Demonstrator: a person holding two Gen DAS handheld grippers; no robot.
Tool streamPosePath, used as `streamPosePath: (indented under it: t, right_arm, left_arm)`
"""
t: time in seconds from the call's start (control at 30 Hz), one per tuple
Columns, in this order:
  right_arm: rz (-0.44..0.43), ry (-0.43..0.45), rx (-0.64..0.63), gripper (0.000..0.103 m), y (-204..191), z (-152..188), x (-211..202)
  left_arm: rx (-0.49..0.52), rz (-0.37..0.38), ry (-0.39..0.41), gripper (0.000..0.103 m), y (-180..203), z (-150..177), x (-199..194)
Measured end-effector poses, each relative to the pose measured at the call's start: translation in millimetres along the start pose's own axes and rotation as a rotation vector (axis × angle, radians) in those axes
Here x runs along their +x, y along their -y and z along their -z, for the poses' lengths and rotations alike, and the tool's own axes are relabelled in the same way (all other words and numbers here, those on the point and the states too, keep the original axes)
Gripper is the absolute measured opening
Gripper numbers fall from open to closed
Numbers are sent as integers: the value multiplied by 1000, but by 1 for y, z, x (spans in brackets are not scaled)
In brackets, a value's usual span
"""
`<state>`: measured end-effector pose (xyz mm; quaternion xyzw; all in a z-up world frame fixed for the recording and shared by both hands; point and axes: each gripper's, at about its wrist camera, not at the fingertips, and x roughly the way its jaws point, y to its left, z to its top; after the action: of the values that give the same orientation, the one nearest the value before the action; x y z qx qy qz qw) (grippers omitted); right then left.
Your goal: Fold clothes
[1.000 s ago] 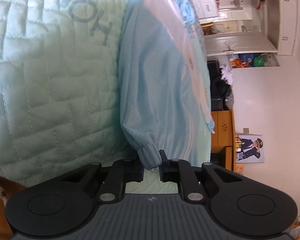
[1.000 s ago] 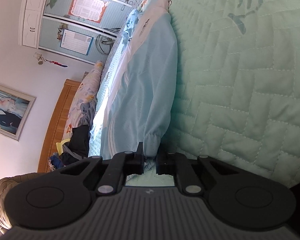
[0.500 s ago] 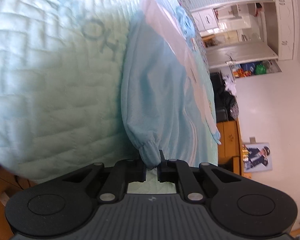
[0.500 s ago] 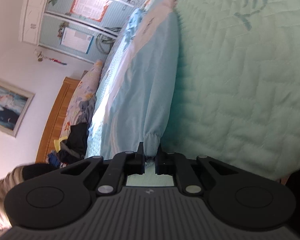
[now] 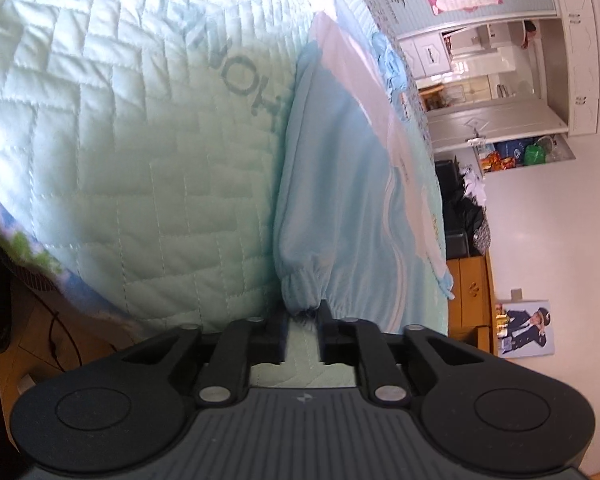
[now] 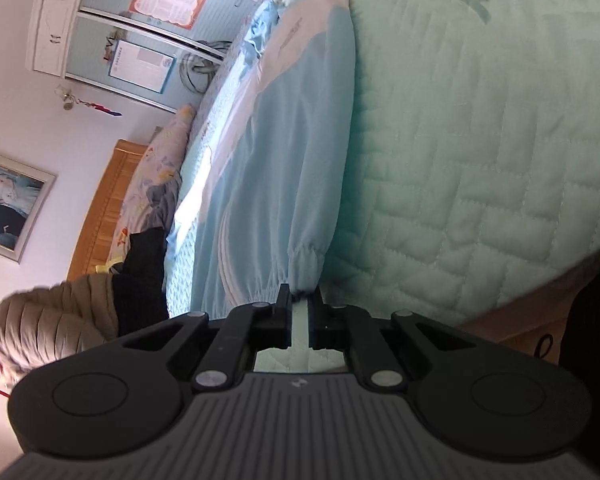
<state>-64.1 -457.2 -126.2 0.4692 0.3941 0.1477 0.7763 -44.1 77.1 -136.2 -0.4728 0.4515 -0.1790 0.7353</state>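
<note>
A light blue and white top lies flat on a mint quilted bedspread, both sleeves laid along its sides. My left gripper is at one gathered sleeve cuff. Its jaws are opening, and only the cuff's tip sits loosely at the fingertips, with the pads off it. In the right wrist view the same top runs away over the bedspread. My right gripper is shut on the tip of the other sleeve cuff.
The bed's edge and wooden floor show at lower left. A wooden cabinet and a doorway lie beyond the bed. A person's padded sleeve, dark clothes, a pillow and headboard are at left.
The left jaws have spread apart and the cuff has slipped out to their tips. Both grippers have drawn back, so more of the bed's edge shows. The right grip is unchanged.
</note>
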Motion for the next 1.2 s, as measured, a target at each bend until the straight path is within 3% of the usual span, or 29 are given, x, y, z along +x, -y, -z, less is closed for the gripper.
streamPosePath:
  t: [0.07,0.13,0.2,0.3,0.37,0.6,0.67,0.7,0.77,0.8,0.83,0.87,0.9,1.0,1.2]
  right_arm:
    - [13,15,43,19,4,0,-3]
    - [8,23,92,52,9,-1,-8]
    - [-1,60,103,65,10,-2,-18]
    - [20,121,89,75,9,-7,-29]
    - [20,113,104,75,11,-13,-26]
    - [-30,87,95,87,11,-26,1]
    - [-50,77,74,86,8,-29,7]
    - [-53,68,59,81,5,-30,10]
    - [-59,49,39,65,0,-31,18]
    - [-45,42,35,51,-1,-32,22]
    - [-30,33,34,27,-1,-32,26]
    - [-14,16,43,13,1,-31,30]
    - [-1,2,51,7,2,-30,33]
    - [-1,11,49,6,6,-24,30]
    - [39,55,28,4,10,-14,7]
  left_arm:
    - [-10,5,13,31,0,0,-2]
    - [-4,-2,28,36,0,0,-9]
    - [-1,-4,43,42,0,-1,-14]
    - [-2,-1,55,55,2,-7,-18]
    - [6,-2,45,62,5,-10,-15]
    - [16,-11,6,68,9,-24,6]
    - [9,-1,-7,74,10,-27,12]
    - [8,6,-15,78,12,-30,15]
    - [18,7,-24,78,16,-33,21]
    - [28,1,-26,74,18,-34,24]
    - [44,-10,-27,68,20,-33,26]
    - [58,-23,-30,42,22,-33,28]
    - [67,-40,-42,19,21,-32,30]
    - [63,-52,-46,9,15,-27,35]
    - [28,-55,22,7,4,-19,16]
